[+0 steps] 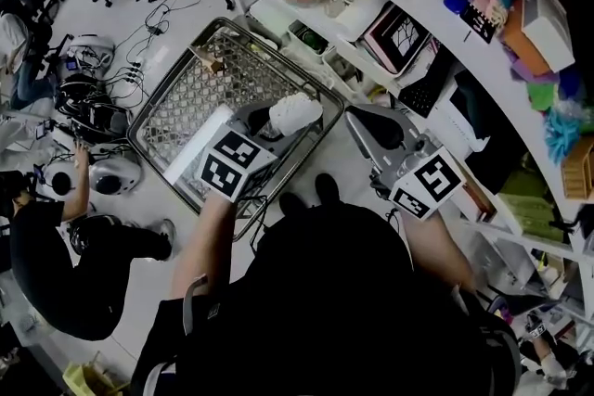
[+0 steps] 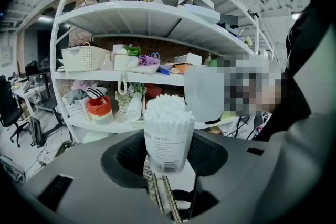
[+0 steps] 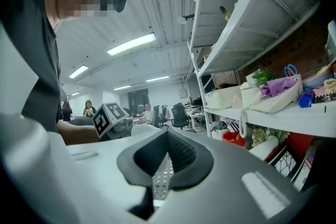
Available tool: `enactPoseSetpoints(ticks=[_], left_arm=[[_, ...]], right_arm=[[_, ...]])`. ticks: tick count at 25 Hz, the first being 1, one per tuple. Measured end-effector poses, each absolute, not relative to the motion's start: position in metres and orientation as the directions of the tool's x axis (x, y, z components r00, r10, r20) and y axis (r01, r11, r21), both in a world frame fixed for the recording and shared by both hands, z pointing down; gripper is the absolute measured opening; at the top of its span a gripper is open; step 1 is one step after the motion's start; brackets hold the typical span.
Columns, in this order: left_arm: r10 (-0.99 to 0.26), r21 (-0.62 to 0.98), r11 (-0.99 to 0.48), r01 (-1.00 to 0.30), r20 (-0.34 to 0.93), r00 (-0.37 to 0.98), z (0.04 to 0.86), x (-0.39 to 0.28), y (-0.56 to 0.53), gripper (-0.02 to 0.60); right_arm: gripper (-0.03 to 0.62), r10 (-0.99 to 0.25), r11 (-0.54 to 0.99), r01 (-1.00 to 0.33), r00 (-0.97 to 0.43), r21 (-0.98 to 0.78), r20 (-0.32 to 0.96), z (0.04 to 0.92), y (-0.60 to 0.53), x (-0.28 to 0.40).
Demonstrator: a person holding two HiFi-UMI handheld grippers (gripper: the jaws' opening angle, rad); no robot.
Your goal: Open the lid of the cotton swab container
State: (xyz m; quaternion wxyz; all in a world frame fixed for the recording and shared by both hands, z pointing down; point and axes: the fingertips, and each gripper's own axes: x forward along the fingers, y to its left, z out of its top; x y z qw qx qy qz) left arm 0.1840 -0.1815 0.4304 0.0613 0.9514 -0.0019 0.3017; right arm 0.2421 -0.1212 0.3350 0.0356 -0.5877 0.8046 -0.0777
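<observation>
The cotton swab container [image 2: 167,134] sits between the left gripper's [image 2: 167,153] two pads, which clamp its lower half. Its top shows bare white swab heads. It is held over the wire basket's [image 1: 176,111] near right corner. The right gripper [image 3: 167,157], just alongside, has its jaws pressed together on nothing. I can't make out the pale translucent shape behind the container.

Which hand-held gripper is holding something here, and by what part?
The left hand-held gripper clamps the cotton swab container by its lower sides; the right hand-held gripper is shut on nothing.
</observation>
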Motion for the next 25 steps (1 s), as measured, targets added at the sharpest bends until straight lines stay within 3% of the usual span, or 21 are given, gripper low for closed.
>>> enactPoseSetpoints(ticks=[25], left_arm=[[-0.174,0.094,-0.958,-0.272,0.564,0.807,0.422,0.107,-0.206,0.202]], right_arm=[[0.008,-0.874,0.469,-0.864,-0.483,-0.182,0.041,0.339,-0.173,0.2]])
